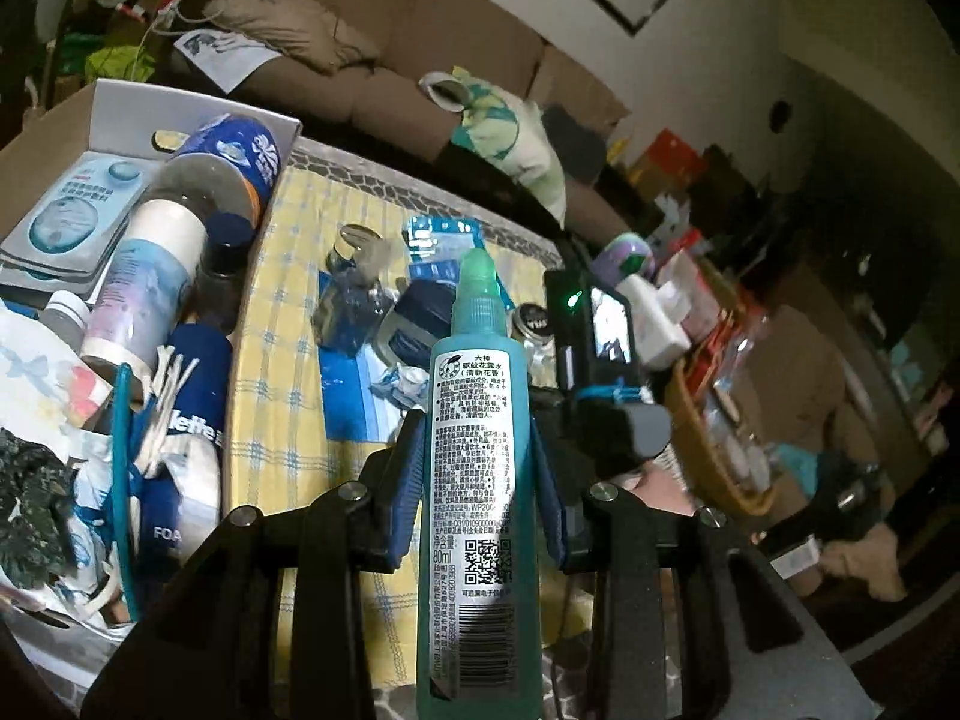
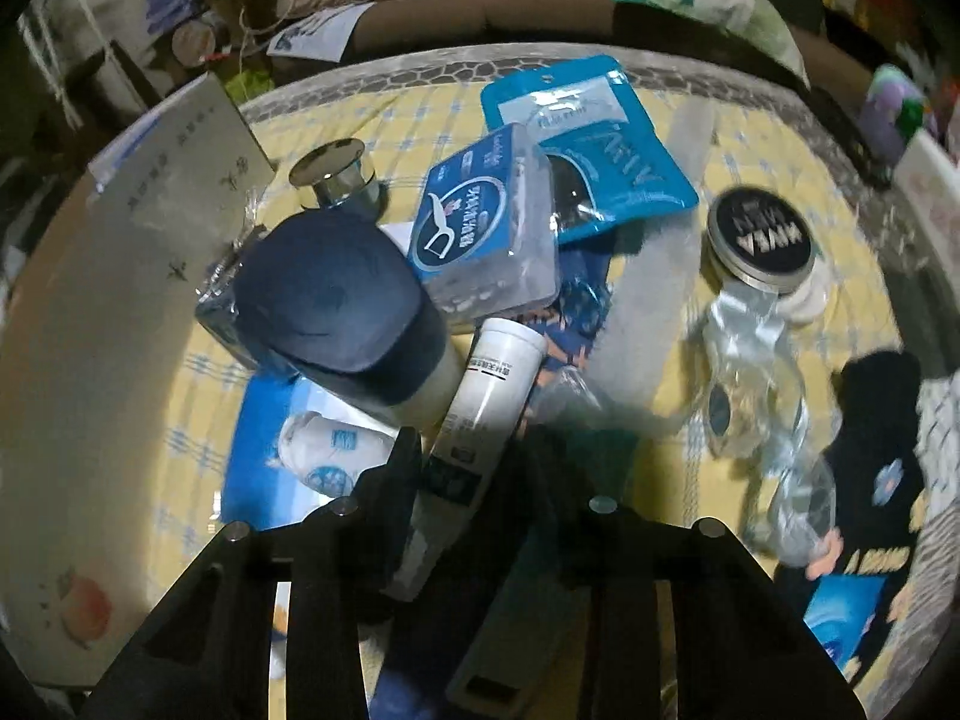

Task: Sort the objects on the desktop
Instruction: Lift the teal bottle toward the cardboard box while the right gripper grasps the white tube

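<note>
My left gripper [image 1: 477,438] is shut on a green spray bottle [image 1: 477,396] with a white label, held upright above the yellow checked tablecloth [image 1: 288,312]. My right gripper [image 2: 468,450] hangs over a pile of toiletries, and its fingers stand around a white tube [image 2: 489,384]; I cannot tell whether they touch it. Beside the tube are a bottle with a dark blue cap [image 2: 330,300], a clear floss-pick box [image 2: 486,222], a blue pouch [image 2: 594,138] and a round black-lidded tin [image 2: 759,237]. The right gripper also shows in the left wrist view [image 1: 600,354].
A cardboard box [image 1: 126,114] at the left holds bottles, a shaving foam can [image 1: 192,420] and packets. A perfume bottle [image 2: 336,180] stands behind the pile. A wicker basket [image 1: 714,438] sits at the right. A sofa [image 1: 420,90] with a cushion lies behind the table.
</note>
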{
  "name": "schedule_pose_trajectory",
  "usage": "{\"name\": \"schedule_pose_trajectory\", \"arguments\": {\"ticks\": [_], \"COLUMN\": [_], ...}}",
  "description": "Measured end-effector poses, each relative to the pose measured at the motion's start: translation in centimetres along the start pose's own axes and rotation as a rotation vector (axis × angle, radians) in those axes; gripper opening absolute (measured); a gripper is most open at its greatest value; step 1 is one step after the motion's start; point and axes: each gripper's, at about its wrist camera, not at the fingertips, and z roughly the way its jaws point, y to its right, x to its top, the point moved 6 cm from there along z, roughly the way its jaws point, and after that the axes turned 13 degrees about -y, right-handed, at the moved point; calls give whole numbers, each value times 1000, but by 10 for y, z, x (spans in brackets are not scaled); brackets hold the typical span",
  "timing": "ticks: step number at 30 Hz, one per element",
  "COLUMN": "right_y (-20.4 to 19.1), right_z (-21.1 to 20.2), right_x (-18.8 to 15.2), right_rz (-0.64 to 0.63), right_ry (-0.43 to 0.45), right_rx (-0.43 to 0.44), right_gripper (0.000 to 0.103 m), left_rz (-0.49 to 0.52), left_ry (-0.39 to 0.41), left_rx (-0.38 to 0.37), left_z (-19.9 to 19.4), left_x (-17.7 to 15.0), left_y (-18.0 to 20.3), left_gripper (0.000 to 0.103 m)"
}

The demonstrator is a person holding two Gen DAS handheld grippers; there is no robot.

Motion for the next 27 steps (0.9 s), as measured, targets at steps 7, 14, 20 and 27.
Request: {"name": "schedule_pose_trajectory", "arguments": {"ticks": [7,14,20,27], "right_y": [13,3,-70,-163], "right_z": [-17,-87,-134,-143], "right_x": [-5,-24,-36,-53], "right_rz": [59,66,-43,-189], "right_ry": [45,148,182,134], "right_rx": [51,137,292,414], "right_gripper": [23,21,14,9], "left_rz": [-69,-155,-87,-10], "left_ry": [92,169,30,-31], "left_rx": [-7,123,258,310], "left_z": [-58,-126,-106,-99], "left_x": [24,37,28,16], "left_y": [-48,-128,-148,-133], "left_gripper": [31,31,31,31]}}
